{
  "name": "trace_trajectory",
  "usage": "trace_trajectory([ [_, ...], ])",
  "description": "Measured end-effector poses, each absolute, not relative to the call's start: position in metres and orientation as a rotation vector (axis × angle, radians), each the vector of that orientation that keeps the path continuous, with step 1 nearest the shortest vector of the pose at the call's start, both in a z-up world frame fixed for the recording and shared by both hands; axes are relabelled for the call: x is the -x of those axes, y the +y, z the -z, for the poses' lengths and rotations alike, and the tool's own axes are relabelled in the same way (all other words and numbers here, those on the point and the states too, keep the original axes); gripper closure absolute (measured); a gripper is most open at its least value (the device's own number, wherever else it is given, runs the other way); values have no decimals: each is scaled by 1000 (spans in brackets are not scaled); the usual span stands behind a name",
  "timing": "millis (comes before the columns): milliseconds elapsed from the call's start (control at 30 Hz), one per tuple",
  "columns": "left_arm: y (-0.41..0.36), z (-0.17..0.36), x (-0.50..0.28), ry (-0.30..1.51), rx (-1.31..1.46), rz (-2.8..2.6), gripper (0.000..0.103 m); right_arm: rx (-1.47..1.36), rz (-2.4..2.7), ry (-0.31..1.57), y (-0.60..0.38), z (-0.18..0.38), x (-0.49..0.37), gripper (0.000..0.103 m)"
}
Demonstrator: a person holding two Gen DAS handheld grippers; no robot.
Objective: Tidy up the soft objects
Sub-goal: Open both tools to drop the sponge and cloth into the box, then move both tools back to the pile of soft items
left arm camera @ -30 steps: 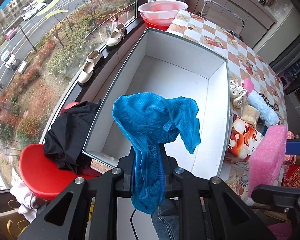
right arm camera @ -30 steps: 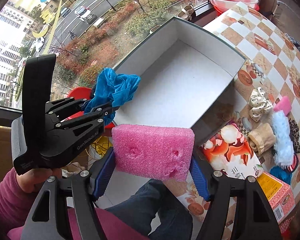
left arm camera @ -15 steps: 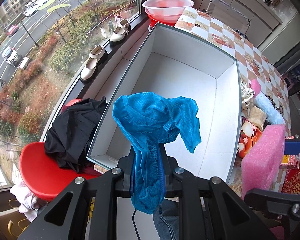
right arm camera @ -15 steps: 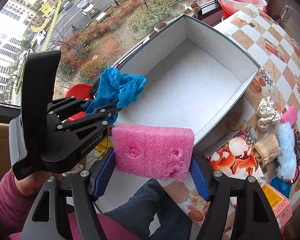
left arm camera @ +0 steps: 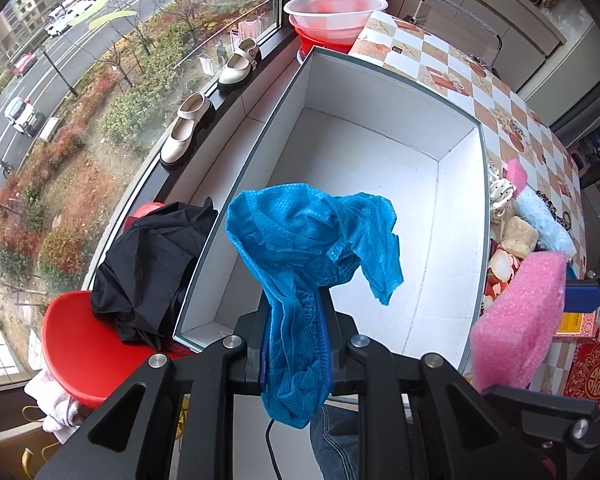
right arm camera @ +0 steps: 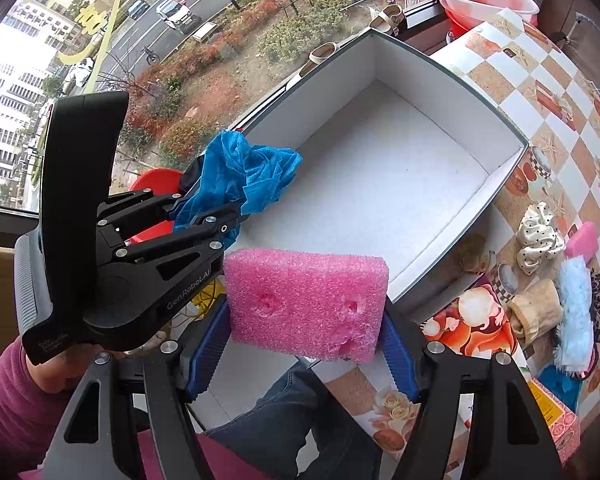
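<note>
The left gripper (left arm camera: pixel 296 312) is clenched on a crumpled blue mesh cloth (left arm camera: pixel 312 240); its jaws have just eased open a touch, yet the cloth remains pinched between them, bunching above the fingertips and hanging down past them, hiding the pads. It hangs above the near end of an open white box (left arm camera: pixel 464 216), whose floor is bare. The right gripper (right arm camera: pixel 306 338) grasps a pink foam block (right arm camera: pixel 306 300) by its two short ends, the blue ribbed pads (right arm camera: pixel 208 344) pressed against it; the block covers the near rim of the box in the right wrist view. Beside the box, on the checkered tablecloth (right arm camera: pixel 556 92), lies a cluster of soft items: a polka-dot scrunchie (right arm camera: pixel 538 236), a small pink piece (right arm camera: pixel 582 240), a fluffy light-blue one (right arm camera: pixel 576 316) and a tan one (right arm camera: pixel 534 312); those nearer the frame edge are cut off and hard to identify. A black garment (left arm camera: pixel 152 264) lies on a red stool (left arm camera: pixel 76 344), partly behind the box's wall.
</note>
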State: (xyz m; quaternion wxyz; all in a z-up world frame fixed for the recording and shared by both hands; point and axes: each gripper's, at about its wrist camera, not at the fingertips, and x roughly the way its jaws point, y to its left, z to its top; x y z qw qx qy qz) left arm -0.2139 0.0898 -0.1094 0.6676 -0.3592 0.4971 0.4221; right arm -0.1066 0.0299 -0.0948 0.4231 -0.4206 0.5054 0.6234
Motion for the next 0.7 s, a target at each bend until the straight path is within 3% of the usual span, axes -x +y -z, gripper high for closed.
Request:
trace_trajectory([
  [67, 91, 108, 213, 1121, 773, -969, 61, 1045, -1574, 1263, 31, 95, 107, 31],
  [100, 91, 109, 214, 1126, 755, -980, 43, 1039, -1580, 1265, 32, 95, 106, 27],
  [133, 93, 108, 212, 1137, 736, -998, 32, 1035, -1576, 1263, 33, 95, 105, 23],
  [200, 99, 108, 215, 1129, 758, -997, 21, 1033, -1542, 1240, 34, 95, 99, 2],
  [433, 105, 95, 195, 1124, 808, -907, 20, 871, -1460, 1320, 22, 77, 51, 1],
  [700, 81, 55, 84, 1131, 693, -612, 20, 614, -1261, 1368, -28, 24, -54, 1],
])
